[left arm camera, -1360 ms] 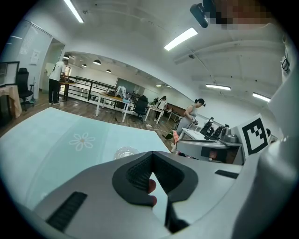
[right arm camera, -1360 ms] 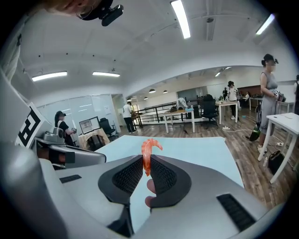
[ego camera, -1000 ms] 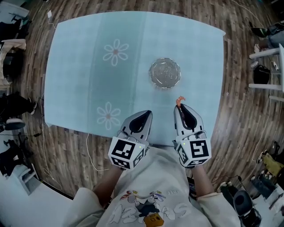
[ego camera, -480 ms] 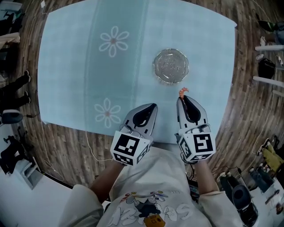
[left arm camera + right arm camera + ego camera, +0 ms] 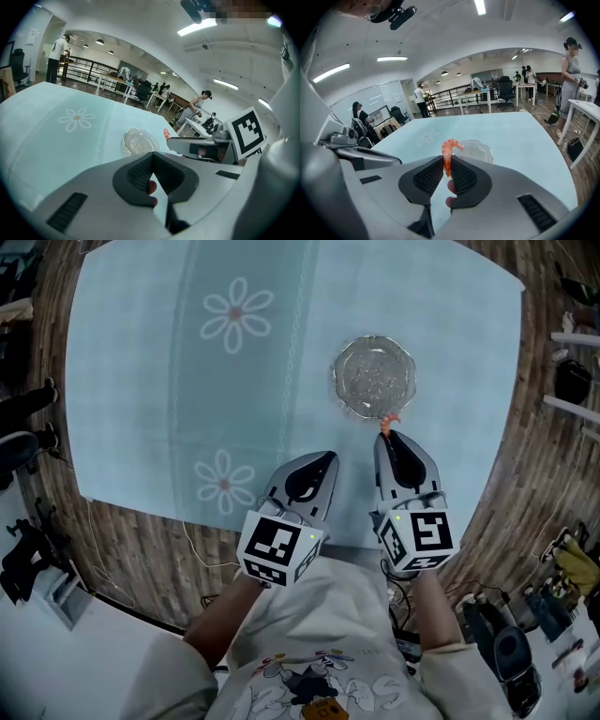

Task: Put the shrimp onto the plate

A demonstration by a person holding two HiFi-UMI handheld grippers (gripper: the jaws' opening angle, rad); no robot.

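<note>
An orange shrimp (image 5: 448, 152) sticks up from between the tips of my right gripper (image 5: 446, 169), which is shut on it. In the head view the shrimp (image 5: 387, 422) hangs just short of the near rim of the clear glass plate (image 5: 374, 377), with the right gripper (image 5: 385, 435) behind it. The plate (image 5: 477, 150) lies empty on the light blue tablecloth straight ahead of the right jaws. My left gripper (image 5: 325, 460) hovers over the table's near part, shut with nothing in it; its own view (image 5: 151, 159) shows the plate (image 5: 138, 141) ahead and the shrimp (image 5: 166, 134) to the right.
The tablecloth carries white flower prints (image 5: 236, 313) at far left and near left (image 5: 221, 480). The table's near edge (image 5: 206, 526) runs under both grippers. Wooden floor surrounds the table; white desks (image 5: 574, 371) stand at the right, and people stand far off in the room.
The right gripper has carried the shrimp forward until it almost reaches the plate's near rim. The left gripper has moved forward a little alongside.
</note>
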